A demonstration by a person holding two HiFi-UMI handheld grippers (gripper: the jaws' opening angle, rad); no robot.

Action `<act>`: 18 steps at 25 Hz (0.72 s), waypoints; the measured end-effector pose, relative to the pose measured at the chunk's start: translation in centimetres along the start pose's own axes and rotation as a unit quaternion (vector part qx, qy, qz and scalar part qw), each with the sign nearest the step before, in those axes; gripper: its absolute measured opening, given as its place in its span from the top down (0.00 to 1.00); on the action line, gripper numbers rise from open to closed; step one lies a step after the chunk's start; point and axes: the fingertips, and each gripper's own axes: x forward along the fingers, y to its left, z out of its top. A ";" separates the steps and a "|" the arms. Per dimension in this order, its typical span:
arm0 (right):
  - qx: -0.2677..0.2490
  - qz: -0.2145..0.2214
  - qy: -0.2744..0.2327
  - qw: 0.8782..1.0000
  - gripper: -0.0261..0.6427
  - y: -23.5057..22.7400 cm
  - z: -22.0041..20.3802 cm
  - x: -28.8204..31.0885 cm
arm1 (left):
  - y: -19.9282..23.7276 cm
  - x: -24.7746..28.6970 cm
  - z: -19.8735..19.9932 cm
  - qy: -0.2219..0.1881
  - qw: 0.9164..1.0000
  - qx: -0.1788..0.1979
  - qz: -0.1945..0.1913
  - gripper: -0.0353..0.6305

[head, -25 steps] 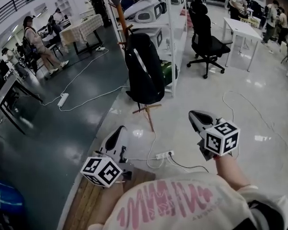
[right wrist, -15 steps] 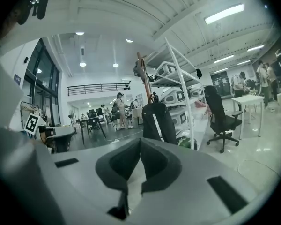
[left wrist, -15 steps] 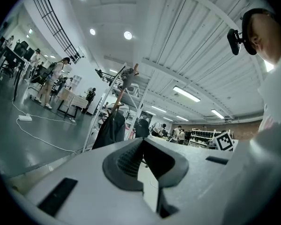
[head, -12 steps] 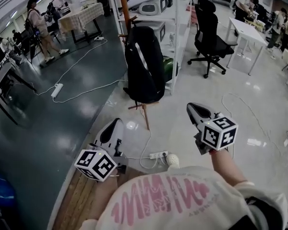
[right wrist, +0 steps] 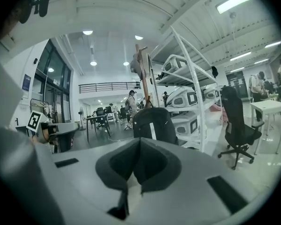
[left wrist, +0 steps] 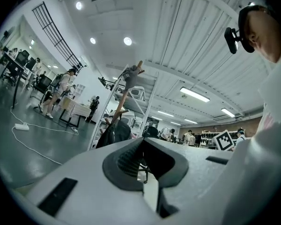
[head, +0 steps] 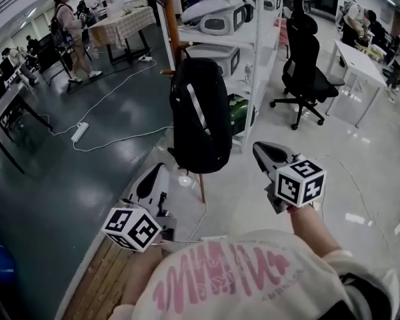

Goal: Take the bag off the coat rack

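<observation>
Head view alone shows the floor: the coat rack's wooden feet under the bag, and a power strip w/ white cable on the dark floor far left. The gripper views look up instead and show the rack's top w/ a grey item hung on it, plus ceiling lights. A white shelf unit stands right behind the rack, w/ a black office chair further right. The black bag hangs upright on the rack, nothing in front of it. L gripper is near left, R gripper near right. Both have jaws together w/ nothing between, and both sit apart from the bag, which is beyond and roughly between them.
</observation>
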 end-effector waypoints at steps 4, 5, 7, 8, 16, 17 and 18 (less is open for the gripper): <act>-0.007 0.015 -0.013 1.000 0.95 -3.7 1.8 2.1 | 0.5 4.0 0.4 -0.027 1.000 -0.004 0.007 0.94; -0.006 0.019 -0.021 1.000 0.95 -4.5 2.2 2.4 | 0.4 4.8 0.5 -0.033 0.999 0.000 0.006 0.94; 0.005 0.031 -0.042 0.999 0.95 -6.0 2.9 2.9 | 0.2 6.1 0.4 -0.043 0.999 0.005 0.006 0.94; 0.016 0.040 -0.052 0.998 0.95 -6.6 3.2 3.2 | 0.2 6.6 0.2 -0.045 0.999 0.004 0.008 0.94; 0.064 0.052 -0.026 0.996 0.95 -9.7 0.5 5.3 | 1.1 8.5 -3.4 -0.009 0.999 -0.020 0.024 0.94; 0.065 0.053 -0.018 0.996 0.95 -9.8 0.0 5.7 | 1.2 8.5 -3.9 -0.001 1.000 -0.019 0.025 0.94; 0.068 0.058 -0.014 0.996 0.95 -9.7 -0.3 5.9 | 1.2 8.5 -4.2 0.004 0.999 -0.020 0.026 0.94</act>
